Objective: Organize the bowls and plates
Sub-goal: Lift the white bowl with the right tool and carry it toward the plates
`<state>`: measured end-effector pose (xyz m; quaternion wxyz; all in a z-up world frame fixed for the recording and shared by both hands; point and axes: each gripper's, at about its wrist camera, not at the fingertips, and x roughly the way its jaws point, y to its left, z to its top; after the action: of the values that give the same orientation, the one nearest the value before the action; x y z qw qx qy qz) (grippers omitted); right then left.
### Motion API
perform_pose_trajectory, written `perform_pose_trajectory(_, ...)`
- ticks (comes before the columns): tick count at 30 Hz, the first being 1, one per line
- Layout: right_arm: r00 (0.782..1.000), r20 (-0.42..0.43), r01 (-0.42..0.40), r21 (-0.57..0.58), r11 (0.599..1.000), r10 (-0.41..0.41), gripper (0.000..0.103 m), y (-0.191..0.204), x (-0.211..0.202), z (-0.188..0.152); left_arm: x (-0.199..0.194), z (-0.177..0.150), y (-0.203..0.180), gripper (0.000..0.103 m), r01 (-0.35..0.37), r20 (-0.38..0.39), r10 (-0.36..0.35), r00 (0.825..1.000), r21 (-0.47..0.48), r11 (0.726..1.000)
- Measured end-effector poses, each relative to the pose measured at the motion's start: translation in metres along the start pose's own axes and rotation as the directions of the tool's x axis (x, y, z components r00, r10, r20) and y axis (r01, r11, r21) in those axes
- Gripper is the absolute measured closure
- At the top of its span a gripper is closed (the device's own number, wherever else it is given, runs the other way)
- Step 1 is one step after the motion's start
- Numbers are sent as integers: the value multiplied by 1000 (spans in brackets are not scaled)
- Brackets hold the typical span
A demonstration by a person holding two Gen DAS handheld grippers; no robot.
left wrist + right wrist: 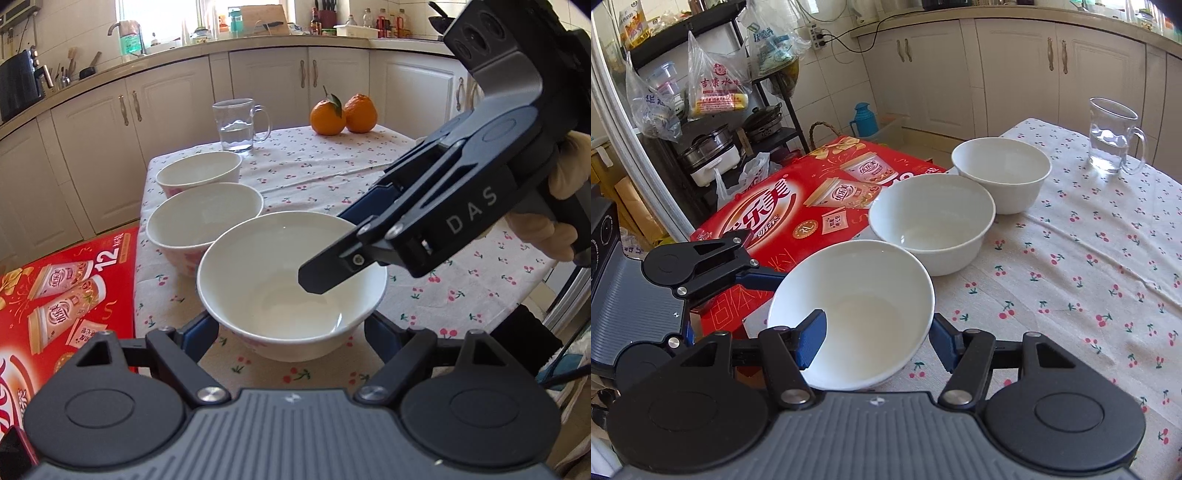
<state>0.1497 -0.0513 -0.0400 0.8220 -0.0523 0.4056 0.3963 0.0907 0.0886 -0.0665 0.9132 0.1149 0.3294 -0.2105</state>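
Three round white ceramic bowls stand in a row on the counter (pixel 1089 258), which wears a cherry-print cloth. The right hand-held gripper (pixel 879 341) is clamped on the rim of the nearest white bowl (pixel 857 306), one blue pad inside, one outside. The left hand-held gripper (pixel 291 338) straddles that bowl's base, jaws apart. The middle bowl (pixel 932 221) and far bowl (pixel 1001 171) sit just beyond.

Three plain white bowls stand upright in a touching row on the table (pixel 369 170): the near bowl (pixel 280 273), the middle bowl (pixel 203 218), the far bowl (pixel 197 171), all empty.
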Motion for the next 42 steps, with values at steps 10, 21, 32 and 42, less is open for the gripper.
perform_pose_trajectory(10, 994, 29, 106, 68, 992, -108, 36, -30, -34, -21, 27, 24, -27, 17, 105, 20, -106, 994, 64, 992)
perform_pose_trajectory(21, 980, 48, 186, 152, 971, -195, 36, -62, -60, -42, 53, 42, -53, 17, 174, 18, -178, 984, 126, 977)
perform_pose_trajectory(32, 971, 47, 224, 182, 958, -236, 36, -79, -67, -49, 71, 50, -60, 17, 199, 11, -202, 979, 141, 970)
perform_pose_trajectory(42, 966, 33, 247, 185, 951, -258, 35, -83, -63, -51, 76, 49, -61, 17, 210, 11, -213, 977, 144, 967)
